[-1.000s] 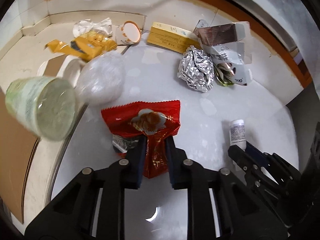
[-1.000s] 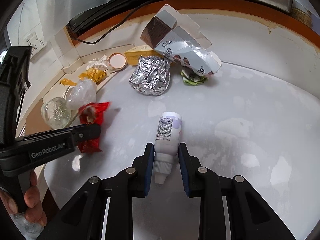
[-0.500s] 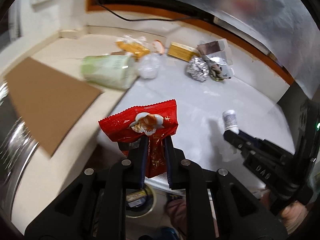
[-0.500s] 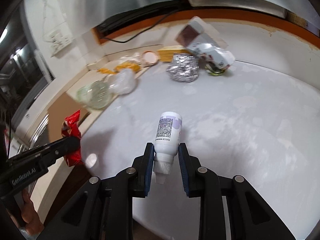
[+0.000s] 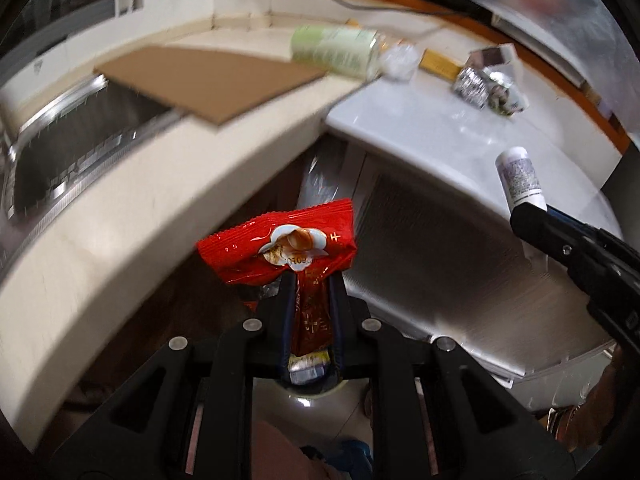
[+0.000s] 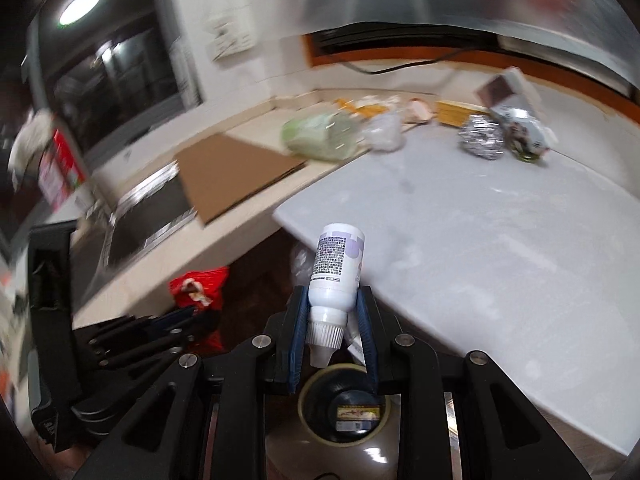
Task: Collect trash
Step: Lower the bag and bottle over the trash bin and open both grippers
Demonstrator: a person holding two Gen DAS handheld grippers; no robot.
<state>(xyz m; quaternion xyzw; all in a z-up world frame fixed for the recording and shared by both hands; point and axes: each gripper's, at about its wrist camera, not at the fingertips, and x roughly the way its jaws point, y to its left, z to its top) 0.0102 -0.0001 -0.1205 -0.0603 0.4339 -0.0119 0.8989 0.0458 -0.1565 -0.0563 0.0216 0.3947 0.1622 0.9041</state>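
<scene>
You've swung both loads off the table (image 6: pixel 500 240) and out past its edge: left tongs (image 5: pixel 311 280) pinched tight on the red snack wrapper (image 5: pixel 280 248), right tongs (image 6: pixel 333 304) clamping the white bottle (image 6: pixel 338 268), bin (image 6: pixel 344 408) waiting at six o'clock, so drop next.

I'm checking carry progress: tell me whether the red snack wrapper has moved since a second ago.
Yes. The red snack wrapper, clamped in the left hand-held gripper, has left the white table and now hangs past its edge, over the floor.

A shiny red snack bag (image 5: pixel 280 248) sticks up, pinched between tongs. A small white bottle (image 6: pixel 338 270) is pinched cap-down between the other tongs.
</scene>
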